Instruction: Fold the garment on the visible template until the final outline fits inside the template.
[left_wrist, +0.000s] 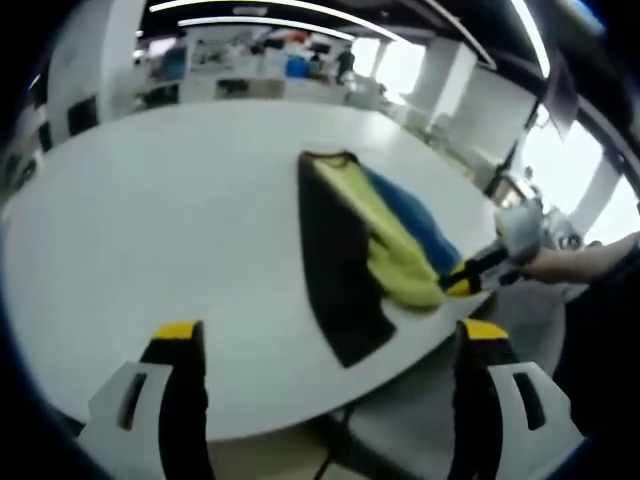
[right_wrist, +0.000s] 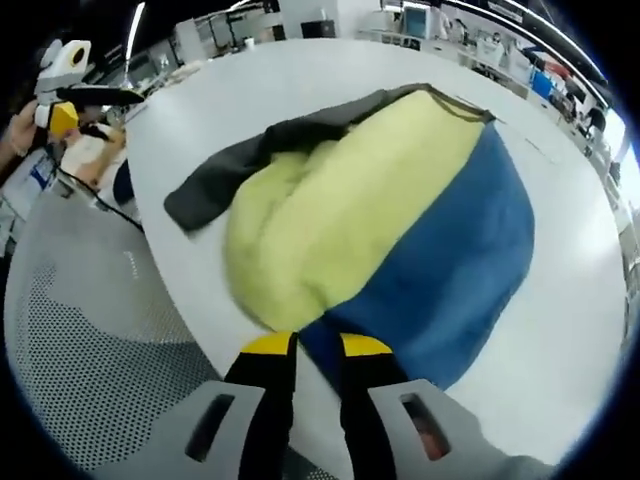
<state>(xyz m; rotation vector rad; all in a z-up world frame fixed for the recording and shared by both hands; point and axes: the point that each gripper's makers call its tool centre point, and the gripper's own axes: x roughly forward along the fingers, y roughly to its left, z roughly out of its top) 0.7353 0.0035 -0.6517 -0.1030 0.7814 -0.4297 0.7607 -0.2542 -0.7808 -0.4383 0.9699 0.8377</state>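
You are pinching the garment's (right_wrist: 400, 200) blue hem in your right gripper (right_wrist: 318, 345) at the table's (left_wrist: 150, 220) near edge, left gripper (left_wrist: 325, 335) spread idle, so dragging risks pulling cloth overboard.

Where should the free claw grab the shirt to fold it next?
Probably the dark sleeve end of the shirt, coming in from the near table edge. It lies flat and loose, nearest the open left claw. The right claw is already pinching the hem.
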